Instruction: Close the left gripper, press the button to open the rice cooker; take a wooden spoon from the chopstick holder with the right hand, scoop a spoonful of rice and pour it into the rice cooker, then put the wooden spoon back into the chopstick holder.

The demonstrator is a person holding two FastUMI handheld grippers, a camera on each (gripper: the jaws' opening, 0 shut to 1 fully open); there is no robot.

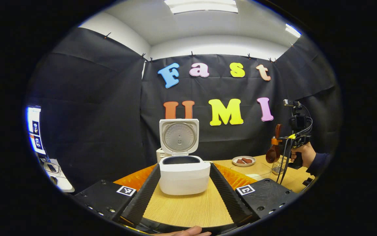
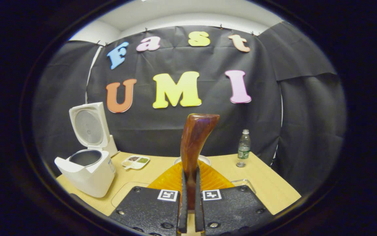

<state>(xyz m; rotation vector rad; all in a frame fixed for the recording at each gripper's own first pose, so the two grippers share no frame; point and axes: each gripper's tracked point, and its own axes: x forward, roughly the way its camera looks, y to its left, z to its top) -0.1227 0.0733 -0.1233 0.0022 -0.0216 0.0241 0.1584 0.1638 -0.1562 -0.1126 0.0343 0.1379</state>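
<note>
Your left gripper (image 1: 184, 183) sits low at the table (image 1: 188, 208) with its 2 fingers spread wide, gripping nothing; the rice cooker (image 1: 184, 175) stands between them just ahead, apart from both. Its lid (image 1: 179, 136) is up and upright, and the dark inner pot (image 2: 85, 157) is open to the top.

Your right gripper (image 2: 188, 196) is clamped on the wooden spoon (image 2: 193, 147), both fingers pressing the handle, which rises straight up in the right gripper view. From the left gripper view, the spoon bowl hangs downward above the table's right side, over a wire holder (image 1: 278, 167) I cannot make out clearly.

Around it: a small plate (image 1: 243, 161) with brown pieces lies between cooker and spoon; a divided dish (image 2: 135, 161) sits just right of the cooker, a white bowl (image 2: 205, 159) behind the spoon handle, and a bottle (image 2: 243, 148) stands near the far right table edge. The near table edge lies close on your right.
</note>
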